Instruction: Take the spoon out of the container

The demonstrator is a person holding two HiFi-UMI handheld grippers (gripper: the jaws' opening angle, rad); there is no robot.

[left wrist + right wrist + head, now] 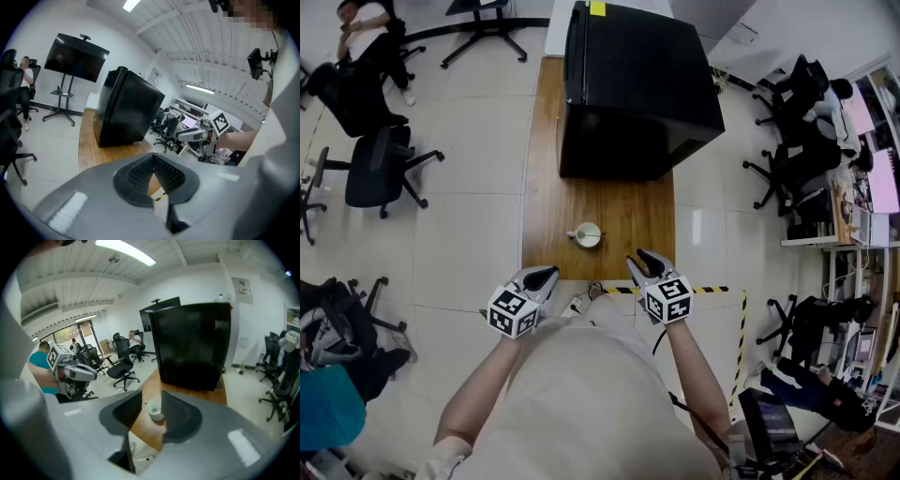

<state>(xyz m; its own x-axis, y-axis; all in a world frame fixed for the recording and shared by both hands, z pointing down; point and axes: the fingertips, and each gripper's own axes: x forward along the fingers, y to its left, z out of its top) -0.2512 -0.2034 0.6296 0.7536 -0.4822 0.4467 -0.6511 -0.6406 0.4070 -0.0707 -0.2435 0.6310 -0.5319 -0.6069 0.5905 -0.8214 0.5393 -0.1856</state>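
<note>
Approach: spoon (151, 407) sits in container (156, 416) on counter (628, 216), 12 o'clock from our right tool (639, 260), open and empty, left tool (542, 277) closed on nothing; next we likely descend onto its handle.

Long narrow wooden table (623, 211), grain runs lengthwise, stands on light tiled floor (469, 225). Two items directly on top. Far end: big black cabinet-like box (633, 89), spans nearly full table width and overhangs right edge, small yellow tag (597, 8) on its top. Near end: small white container (587, 235), upright, roughly centred across width, well apart from box. Bare wood between them. Yellow-black tape strip (712, 290) on floor by near right corner.
</note>
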